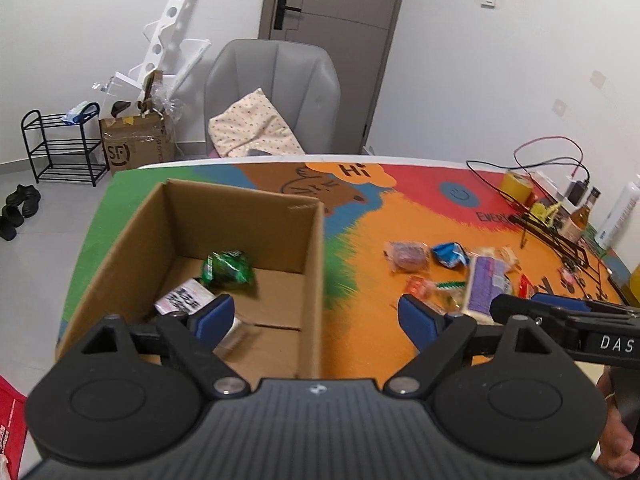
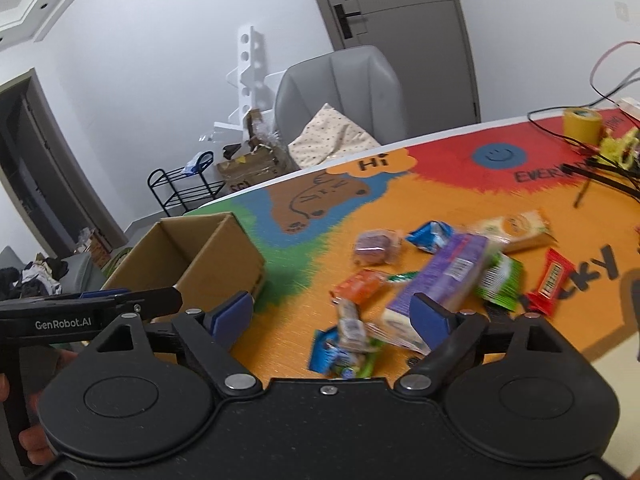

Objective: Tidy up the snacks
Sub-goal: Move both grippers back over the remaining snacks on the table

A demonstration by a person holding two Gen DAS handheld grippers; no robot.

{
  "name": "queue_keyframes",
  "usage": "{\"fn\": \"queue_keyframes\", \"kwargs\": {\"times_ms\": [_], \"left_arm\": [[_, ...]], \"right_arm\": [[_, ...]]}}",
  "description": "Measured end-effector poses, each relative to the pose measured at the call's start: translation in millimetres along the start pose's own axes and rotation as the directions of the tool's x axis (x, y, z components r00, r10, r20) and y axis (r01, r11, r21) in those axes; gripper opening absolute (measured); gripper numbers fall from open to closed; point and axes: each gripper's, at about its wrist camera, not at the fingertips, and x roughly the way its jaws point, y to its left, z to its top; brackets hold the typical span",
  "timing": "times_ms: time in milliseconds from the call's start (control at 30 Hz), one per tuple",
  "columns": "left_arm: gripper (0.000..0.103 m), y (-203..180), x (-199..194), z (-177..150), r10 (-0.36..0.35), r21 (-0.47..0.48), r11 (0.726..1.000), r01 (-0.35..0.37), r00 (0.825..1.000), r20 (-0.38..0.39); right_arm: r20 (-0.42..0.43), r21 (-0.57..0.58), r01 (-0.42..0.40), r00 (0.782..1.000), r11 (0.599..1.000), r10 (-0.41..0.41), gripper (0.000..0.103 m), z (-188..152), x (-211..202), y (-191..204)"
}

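**Both claws wide, nothing held**

The left claw (image 1: 316, 320) gapes over the cardboard box's (image 1: 312, 264) right wall, angled down. The right claw (image 2: 332, 320) spreads empty above the snack pile (image 2: 436, 276) on the painted worktop (image 2: 440, 200). A green packet (image 1: 228, 270) lies inside the box; a grey chair (image 1: 272, 92) stands beyond the far edge.

Cardboard box (image 1: 248, 216): one
Snacks in box: two, green packet (image 1: 228, 268), white packet (image 1: 184, 300)
Grippers: two, left gripper (image 1: 316, 320), right gripper (image 2: 334, 314)

Box mouth: cardboard box (image 1: 240, 232) open on top, walls upright, floor mostly bare.
Table middle: bare strip between box and snack pile (image 2: 432, 276).
Table's far right corner: wires (image 1: 552, 168), bottles (image 1: 580, 216), tape roll (image 2: 582, 120) crowd it.
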Motion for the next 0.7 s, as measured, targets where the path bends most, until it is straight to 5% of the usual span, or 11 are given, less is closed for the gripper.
{"fn": "queue_keyframes", "kwargs": {"times_ms": [700], "left_arm": [[0.090,-65,5,-12,-0.029,0.051,0.998,0.030,0.999,-0.020]], "right_arm": [[0.011,0.071,0.045,0.999,0.996,-0.045,0.093,-16,-24,-69]]}}
